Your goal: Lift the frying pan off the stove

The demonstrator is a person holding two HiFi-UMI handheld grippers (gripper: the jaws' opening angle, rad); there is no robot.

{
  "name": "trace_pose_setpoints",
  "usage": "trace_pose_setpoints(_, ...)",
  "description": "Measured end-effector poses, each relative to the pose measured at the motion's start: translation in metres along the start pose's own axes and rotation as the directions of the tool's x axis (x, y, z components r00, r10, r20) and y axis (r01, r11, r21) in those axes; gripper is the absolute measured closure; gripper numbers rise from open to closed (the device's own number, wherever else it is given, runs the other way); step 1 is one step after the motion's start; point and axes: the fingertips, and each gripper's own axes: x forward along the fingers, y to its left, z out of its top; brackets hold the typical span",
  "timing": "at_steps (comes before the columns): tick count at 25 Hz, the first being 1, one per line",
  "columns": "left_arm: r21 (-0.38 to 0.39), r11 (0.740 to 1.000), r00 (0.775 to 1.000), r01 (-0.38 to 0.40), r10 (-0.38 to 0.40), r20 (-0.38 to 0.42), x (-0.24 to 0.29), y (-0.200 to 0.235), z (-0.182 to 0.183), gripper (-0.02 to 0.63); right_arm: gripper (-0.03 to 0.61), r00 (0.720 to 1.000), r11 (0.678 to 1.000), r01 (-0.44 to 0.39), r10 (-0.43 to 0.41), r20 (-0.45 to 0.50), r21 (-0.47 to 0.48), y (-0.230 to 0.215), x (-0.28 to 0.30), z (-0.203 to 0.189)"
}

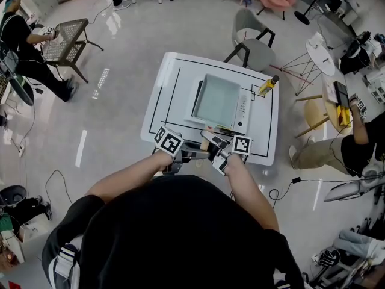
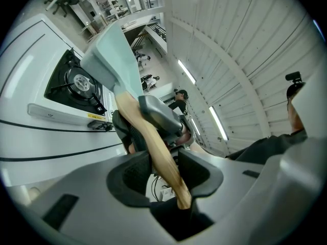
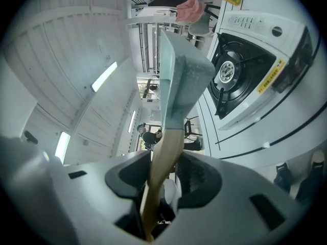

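Note:
A square pale-green frying pan (image 1: 216, 100) with a wooden handle (image 1: 210, 138) hangs in the air over the white stove (image 1: 243, 108) on the white table (image 1: 171, 83). Both grippers are shut on that handle, side by side at the table's near edge: the left gripper (image 1: 185, 154) and the right gripper (image 1: 220, 156). In the left gripper view the handle (image 2: 153, 142) runs between the pads of my left gripper (image 2: 161, 162) up to the pan (image 2: 110, 55), and the black burner (image 2: 76, 83) lies bare beside it. In the right gripper view my right gripper (image 3: 163, 175) clamps the handle (image 3: 164, 152) below the pan (image 3: 179, 70); the burner (image 3: 232, 73) is uncovered.
A yellow bottle (image 1: 267, 85) lies on the table right of the stove. A grey chair (image 1: 252, 41) stands behind the table, with small round tables (image 1: 322, 56) at the right. People sit at the far left (image 1: 24, 47) and at the right (image 1: 355, 140). Cables trail on the floor.

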Motion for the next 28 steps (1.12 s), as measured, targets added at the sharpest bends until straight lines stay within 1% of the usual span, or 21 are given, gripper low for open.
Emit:
trace_pose_setpoints(2,0.010,1.000,1.000,-0.014,0.014,-0.005,-0.001,0.005,-0.002,0.446,0.423,1.000,1.000,0.002,-0.002,0.000,-0.005,0.001,0.000,-0.001)
trace_pose_setpoints(6,-0.001,1.000,1.000,0.019,-0.019,-0.005,0.003,-0.008,0.000,0.446,0.423,1.000,1.000,-0.001,0.001,-0.004,-0.016,0.004,-0.001,-0.001)
trace_pose_setpoints(19,-0.003,1.000,1.000,0.022,-0.022,-0.010,0.004,-0.013,-0.007,0.446,0.423,1.000,1.000,0.000,-0.001,-0.010,-0.016,0.004,-0.005,-0.008)
trace_pose_setpoints(28,-0.007,1.000,0.999,0.026,-0.026,-0.028,0.008,-0.011,-0.010,0.446,0.423,1.000,1.000,0.011,-0.011,-0.004,-0.009,-0.001,-0.009,-0.008)
